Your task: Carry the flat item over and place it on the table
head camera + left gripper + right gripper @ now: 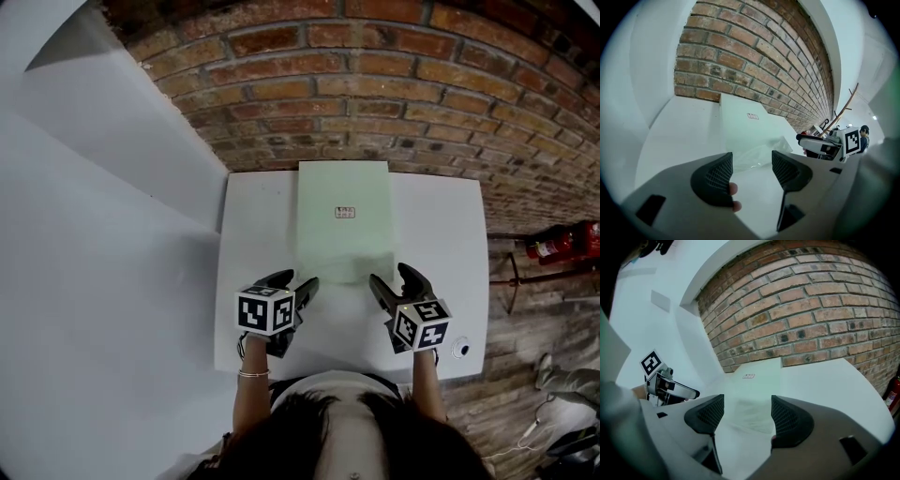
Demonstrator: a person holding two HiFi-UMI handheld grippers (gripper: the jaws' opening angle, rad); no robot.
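A flat pale green item [343, 221] in a clear plastic bag, with a small label [345, 213], lies on the white table [253, 234] and reaches back to the brick wall. The item [745, 129] sits ahead of my left jaws, and the item [754, 394] also lies beyond my right jaws. My left gripper [300, 286] hovers open just off the item's near left corner, with nothing between its pads. Off the near right corner my right gripper [392, 286] also stands open and empty. Neither gripper touches the item.
A brick wall [375, 84] runs behind the table. A white wall or panel [103, 234] stands to the left. A red fire extinguisher [562, 242] lies on the wooden floor at the right. A small round fitting [460, 349] sits near the table's front right corner.
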